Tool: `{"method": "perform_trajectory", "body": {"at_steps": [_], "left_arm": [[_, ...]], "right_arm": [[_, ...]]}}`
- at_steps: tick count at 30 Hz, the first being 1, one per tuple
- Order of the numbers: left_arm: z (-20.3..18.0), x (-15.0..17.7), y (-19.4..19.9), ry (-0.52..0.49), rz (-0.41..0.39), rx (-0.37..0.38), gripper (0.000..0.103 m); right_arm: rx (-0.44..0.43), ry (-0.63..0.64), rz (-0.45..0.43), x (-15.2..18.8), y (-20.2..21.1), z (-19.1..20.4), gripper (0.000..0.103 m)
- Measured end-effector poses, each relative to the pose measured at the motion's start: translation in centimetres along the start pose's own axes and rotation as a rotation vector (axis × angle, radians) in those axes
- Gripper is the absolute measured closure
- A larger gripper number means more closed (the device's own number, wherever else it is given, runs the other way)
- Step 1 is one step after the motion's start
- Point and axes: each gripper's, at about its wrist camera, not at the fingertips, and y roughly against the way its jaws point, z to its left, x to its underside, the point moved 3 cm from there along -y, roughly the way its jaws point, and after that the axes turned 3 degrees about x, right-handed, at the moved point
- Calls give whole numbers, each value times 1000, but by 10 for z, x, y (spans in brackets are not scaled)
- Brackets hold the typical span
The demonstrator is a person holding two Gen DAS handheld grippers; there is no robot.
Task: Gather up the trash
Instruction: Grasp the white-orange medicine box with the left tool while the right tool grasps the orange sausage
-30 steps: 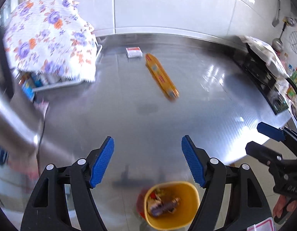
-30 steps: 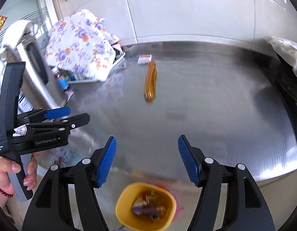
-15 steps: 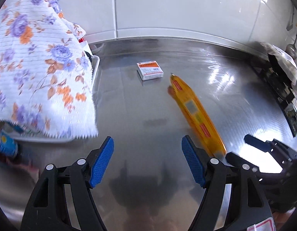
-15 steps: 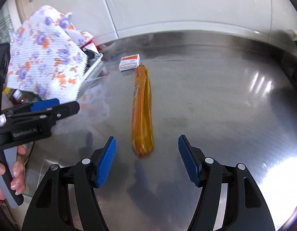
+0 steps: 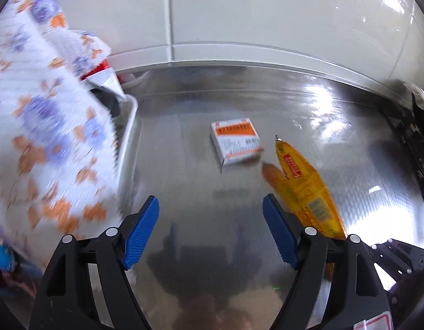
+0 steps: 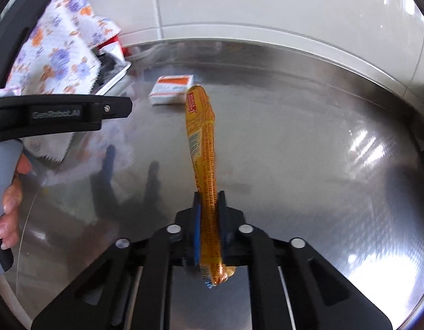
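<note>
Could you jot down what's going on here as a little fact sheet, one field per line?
Surface: steel counter
Right gripper: fingers closing on the near end of the yellow wrapper
Left gripper: fingers opening, nothing between them
Also lying there: small white and orange box, just beyond the wrapper's far tip
Left side: floral cloth draped over a tray

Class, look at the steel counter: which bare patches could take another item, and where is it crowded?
Free: the steel counter right of the orange packet, toward the dark stove edge, and the near strip before the small box. Crowded: the left, by the floral cloth over the tray.
</note>
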Motion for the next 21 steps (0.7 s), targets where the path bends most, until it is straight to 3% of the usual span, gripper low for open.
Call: {"method": "perform_trajectory", "body": {"at_steps": [13, 21], "left_arm": [[-26, -43, -63, 24, 24, -15, 26], [-25, -51, -78, 23, 13, -80, 38]], "right_arm": [[31, -80, 2, -23, -15, -67, 96], [41, -70, 4, -25, -18, -74, 96]]}}
